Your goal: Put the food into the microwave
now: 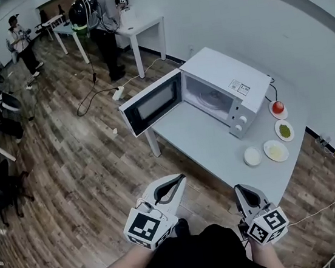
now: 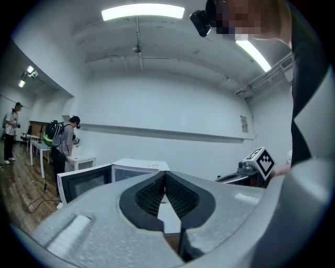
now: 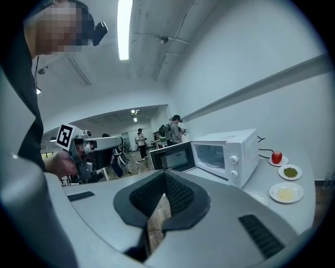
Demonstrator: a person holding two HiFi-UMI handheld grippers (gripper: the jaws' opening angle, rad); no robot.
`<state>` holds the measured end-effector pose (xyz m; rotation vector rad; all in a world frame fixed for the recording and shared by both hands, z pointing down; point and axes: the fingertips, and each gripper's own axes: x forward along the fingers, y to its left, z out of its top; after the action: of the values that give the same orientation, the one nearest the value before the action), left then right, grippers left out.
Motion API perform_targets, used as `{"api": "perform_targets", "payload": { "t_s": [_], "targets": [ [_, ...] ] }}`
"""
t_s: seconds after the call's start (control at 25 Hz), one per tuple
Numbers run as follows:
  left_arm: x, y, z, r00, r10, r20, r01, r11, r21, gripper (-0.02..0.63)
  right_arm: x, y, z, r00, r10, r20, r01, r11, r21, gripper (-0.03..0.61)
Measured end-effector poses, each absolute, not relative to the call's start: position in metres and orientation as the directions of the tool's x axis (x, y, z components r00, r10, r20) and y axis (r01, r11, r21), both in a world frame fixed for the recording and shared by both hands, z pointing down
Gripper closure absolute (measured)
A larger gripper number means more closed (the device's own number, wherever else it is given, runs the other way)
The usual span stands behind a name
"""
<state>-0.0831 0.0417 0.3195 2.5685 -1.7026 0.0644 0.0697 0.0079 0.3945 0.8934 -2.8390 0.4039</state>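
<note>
Head view: food plates [image 1: 275, 150] sit on the counter [image 1: 206, 149], just right of the open microwave [image 1: 226, 92]. Left gripper view: left tongs [image 2: 165, 175] clenched, empty. Right gripper view: right tongs [image 3: 165, 175] clenched, empty; they should open before nearing a plate.

I can't tell what the pale yellow food [image 1: 275, 150] on the table is, nor the flat green food [image 1: 284, 130] just beside it; the print on the white boxy microwave [image 1: 223, 71] is too small to read.
</note>
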Motion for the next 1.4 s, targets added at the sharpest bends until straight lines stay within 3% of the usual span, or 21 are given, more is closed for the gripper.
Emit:
{"api": "perform_targets", "payload": {
  "t_s": [0.88,1.4],
  "targets": [
    [-0.048,-0.096,0.353,0.439,-0.88,0.18,-0.898,-0.437,0.053,0.606,0.106,-0.117,0.426,-0.794,-0.552,0.256,-0.603,0.767,-0.217,0.565],
    [-0.033,-0.153,0.396,0.538,-0.8,0.266,-0.841,-0.532,0.1,0.606,0.128,-0.149,0.494,-0.674,-0.582,0.455,-0.705,0.691,-0.159,0.561]
  ]
}}
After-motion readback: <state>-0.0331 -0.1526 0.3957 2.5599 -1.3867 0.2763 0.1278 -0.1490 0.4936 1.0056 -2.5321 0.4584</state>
